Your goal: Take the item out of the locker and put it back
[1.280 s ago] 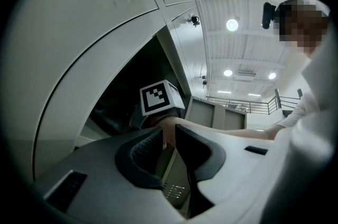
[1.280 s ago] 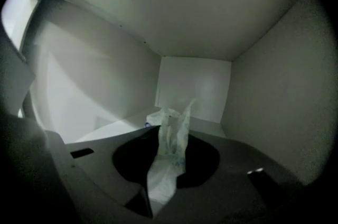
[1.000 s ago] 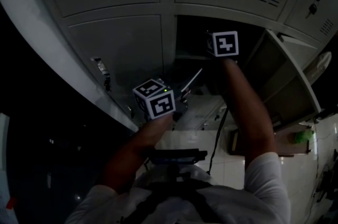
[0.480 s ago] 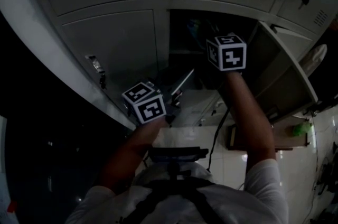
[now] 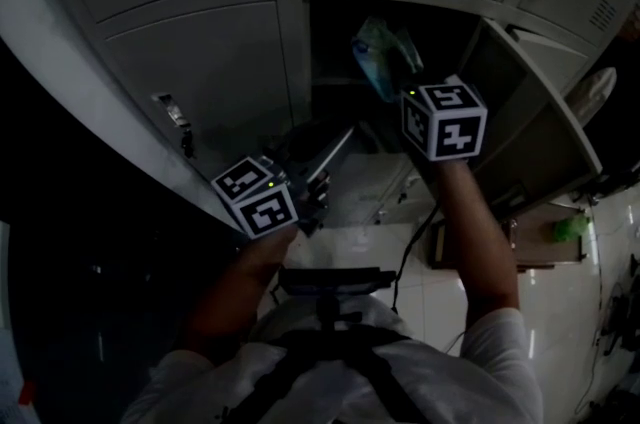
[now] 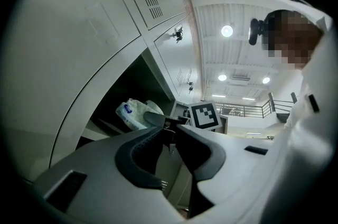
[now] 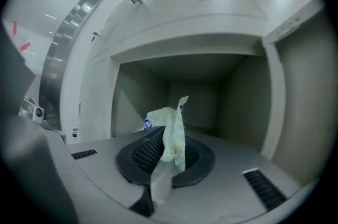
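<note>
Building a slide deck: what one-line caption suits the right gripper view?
Right gripper shut on a crinkled white plastic packet, facing an open grey metal locker compartment.

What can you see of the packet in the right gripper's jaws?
The packet is a thin, crinkled plastic pouch, whitish with blue print near its top. It stands roughly upright, pinched between the shut jaws of the right gripper, in front of the open locker compartment. Nothing else touches it.
</note>
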Action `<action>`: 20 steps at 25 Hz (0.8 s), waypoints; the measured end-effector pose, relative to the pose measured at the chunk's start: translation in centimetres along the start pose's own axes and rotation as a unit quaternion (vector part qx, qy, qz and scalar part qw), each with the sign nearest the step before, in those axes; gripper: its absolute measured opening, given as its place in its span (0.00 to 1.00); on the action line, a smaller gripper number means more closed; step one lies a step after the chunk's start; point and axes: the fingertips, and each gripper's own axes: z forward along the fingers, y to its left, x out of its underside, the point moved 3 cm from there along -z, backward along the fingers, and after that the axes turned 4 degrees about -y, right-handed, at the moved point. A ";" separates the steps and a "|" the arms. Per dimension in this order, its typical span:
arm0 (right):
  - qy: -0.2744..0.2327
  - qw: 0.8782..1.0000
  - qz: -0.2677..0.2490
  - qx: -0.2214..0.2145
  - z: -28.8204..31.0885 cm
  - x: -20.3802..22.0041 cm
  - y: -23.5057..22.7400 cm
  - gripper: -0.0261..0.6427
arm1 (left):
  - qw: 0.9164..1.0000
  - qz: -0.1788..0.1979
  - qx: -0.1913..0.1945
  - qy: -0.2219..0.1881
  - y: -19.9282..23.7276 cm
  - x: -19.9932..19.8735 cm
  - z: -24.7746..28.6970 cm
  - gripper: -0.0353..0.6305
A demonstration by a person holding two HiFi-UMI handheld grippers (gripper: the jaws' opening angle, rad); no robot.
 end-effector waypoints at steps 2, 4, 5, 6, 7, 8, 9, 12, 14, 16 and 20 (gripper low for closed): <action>-0.002 1.000 0.002 -0.001 -1.0 0.2 0.3 0.04 | 1.000 -0.001 -0.001 -0.002 -0.2 0.0 -0.5 0.14; -0.005 1.000 0.003 -0.003 -2.0 0.3 0.7 0.04 | 1.000 -0.003 -0.003 -0.004 -0.4 0.0 -0.9 0.14; -0.008 1.000 0.005 -0.004 -2.5 0.4 0.9 0.04 | 1.000 -0.005 -0.004 -0.004 -0.6 0.0 -1.1 0.14; -0.011 1.000 0.007 -0.005 -3.1 0.4 1.1 0.04 | 1.000 -0.006 -0.005 -0.004 -0.7 0.0 -1.4 0.14; -0.014 1.000 0.010 -0.004 -3.7 0.5 1.3 0.04 | 1.000 -0.008 -0.006 -0.004 -0.8 0.1 -1.6 0.14; -0.018 1.000 0.013 -0.003 -4.3 0.6 1.4 0.04 | 1.000 -0.011 -0.007 -0.004 -0.9 0.2 -1.9 0.14; -0.022 1.000 0.016 -0.001 -4.9 0.7 1.6 0.04 | 1.000 -0.014 -0.008 -0.003 -1.1 0.4 -2.3 0.14; -0.033 0.999 0.023 0.006 -6.8 1.2 2.1 0.04 | 1.000 -0.022 -0.011 0.000 -1.5 0.9 -3.5 0.14; -0.035 0.999 0.031 0.009 -7.9 1.8 2.4 0.04 | 1.000 -0.028 -0.014 0.005 -1.6 1.4 -4.3 0.14; -0.032 0.999 0.036 0.008 -8.9 2.5 2.6 0.04 | 0.999 -0.035 -0.018 0.008 -1.6 2.0 -5.0 0.14; -0.022 0.998 0.051 0.007 -10.7 4.1 3.1 0.04 | 0.998 -0.048 -0.021 0.018 -2.1 3.2 -6.2 0.14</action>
